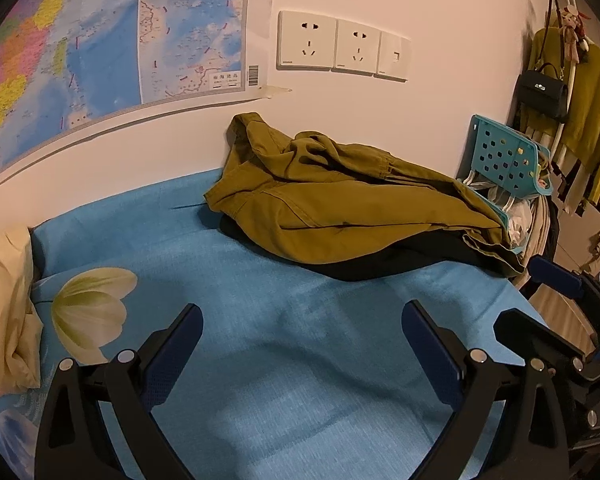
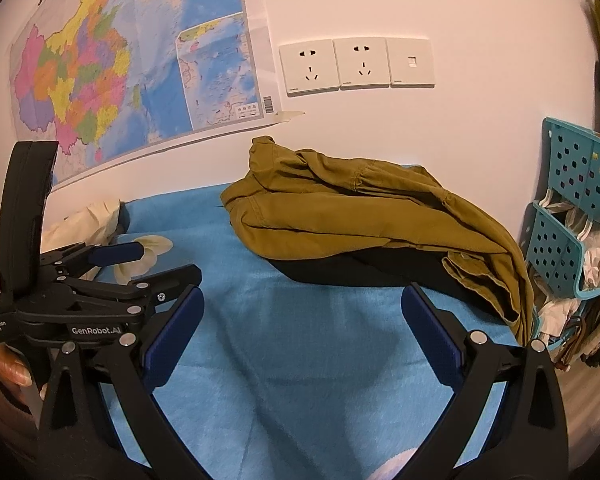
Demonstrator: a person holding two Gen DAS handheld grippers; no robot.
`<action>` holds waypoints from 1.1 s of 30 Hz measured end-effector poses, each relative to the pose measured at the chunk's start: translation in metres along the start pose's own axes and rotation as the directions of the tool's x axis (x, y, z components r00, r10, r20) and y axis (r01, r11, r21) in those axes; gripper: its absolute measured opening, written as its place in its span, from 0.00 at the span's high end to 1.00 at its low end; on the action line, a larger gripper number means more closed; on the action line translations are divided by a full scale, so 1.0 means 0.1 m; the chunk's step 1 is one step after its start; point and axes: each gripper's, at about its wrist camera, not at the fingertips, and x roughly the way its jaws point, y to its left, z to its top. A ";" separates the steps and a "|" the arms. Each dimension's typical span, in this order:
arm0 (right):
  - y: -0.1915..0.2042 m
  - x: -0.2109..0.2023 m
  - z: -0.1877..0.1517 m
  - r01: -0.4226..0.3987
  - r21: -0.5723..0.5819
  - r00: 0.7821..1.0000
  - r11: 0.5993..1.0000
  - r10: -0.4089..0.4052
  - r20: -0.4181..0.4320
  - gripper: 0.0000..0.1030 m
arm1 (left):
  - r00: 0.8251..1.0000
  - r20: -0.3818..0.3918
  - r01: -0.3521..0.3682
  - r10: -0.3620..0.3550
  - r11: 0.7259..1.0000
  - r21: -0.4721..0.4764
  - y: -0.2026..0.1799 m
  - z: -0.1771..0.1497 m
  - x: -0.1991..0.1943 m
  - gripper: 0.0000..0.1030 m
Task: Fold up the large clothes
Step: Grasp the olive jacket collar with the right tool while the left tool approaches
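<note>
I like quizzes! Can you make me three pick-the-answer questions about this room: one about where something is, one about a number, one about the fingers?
1. Where does the olive jacket lie?
A on the blue bed sheet by the wall
B on the floor
C hanging on the wall

2. How many white wall plates sit in a row?
A one
B three
C five

3. How are the left gripper and right gripper?
A both open, empty
B both shut on cloth
C one holds a pillow

Answers: A, it is heaped on the sheet; B, three side by side; A, fingers spread apart, nothing between.

The left gripper [image 1: 302, 334] hovers wide-jawed (holding nothing) above the blue bedsheet [image 1: 260, 280], near the crumpled olive jacket [image 1: 340, 212].
</note>
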 end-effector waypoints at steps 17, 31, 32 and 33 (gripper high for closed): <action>-0.08 0.71 0.66 0.022 -0.157 0.998 0.987 -0.029 -0.048 0.06 | 0.996 -0.054 -0.073 0.068 0.992 -0.106 0.40 0.33 0.65 0.07; 0.12 2.18 1.11 -0.022 -0.410 0.976 0.912 -0.069 -0.205 0.06 | 0.990 -0.138 -0.054 0.025 0.976 -0.212 0.70 0.37 1.33 0.07; 0.15 2.23 1.14 -0.023 -0.429 0.977 0.903 -0.071 -0.200 0.08 | 0.990 -0.136 -0.051 0.022 0.976 -0.212 0.73 0.39 1.36 0.07; 0.16 2.25 1.19 -0.035 -0.447 0.980 0.894 -0.058 -0.191 0.18 | 0.990 -0.136 -0.051 0.022 0.976 -0.211 0.73 0.39 1.37 0.07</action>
